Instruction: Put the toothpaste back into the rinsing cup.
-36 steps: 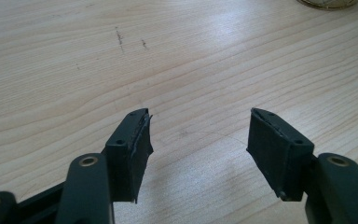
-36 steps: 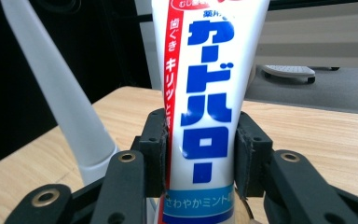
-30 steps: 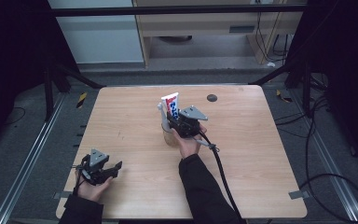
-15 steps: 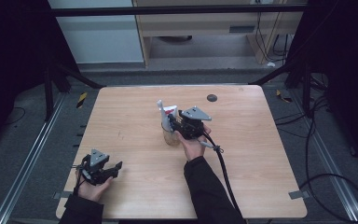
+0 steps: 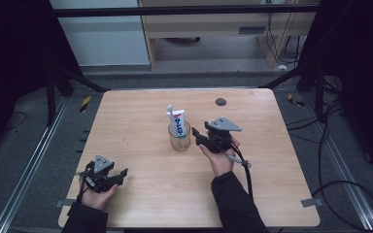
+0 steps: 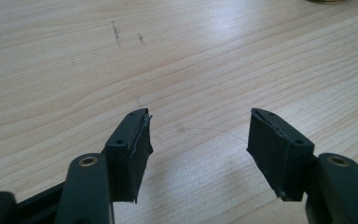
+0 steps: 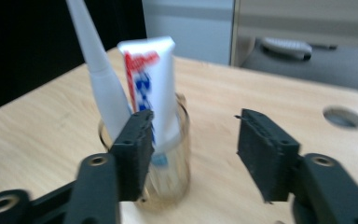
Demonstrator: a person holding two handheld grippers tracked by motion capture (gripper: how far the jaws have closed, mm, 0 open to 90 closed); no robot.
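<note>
Right gripper (image 5: 200, 136), fingers apart, sits just right of a glass (image 5: 179, 138) holding an upright, seemingly toothpaste, tube (image 5: 178, 121); left gripper (image 5: 119, 174), also apart, rests far off.

No legible text anywhere. Only printing is on the white toothpaste tube (image 7: 150, 88), standing in the glass cup (image 7: 168, 158) just ahead of the right gripper (image 7: 193, 154), behind its left jaw: red and blue lettering running down the tube, too blurred to read. In the high view the same tube (image 5: 177, 121) shows blue marks, too small to make out.
</note>
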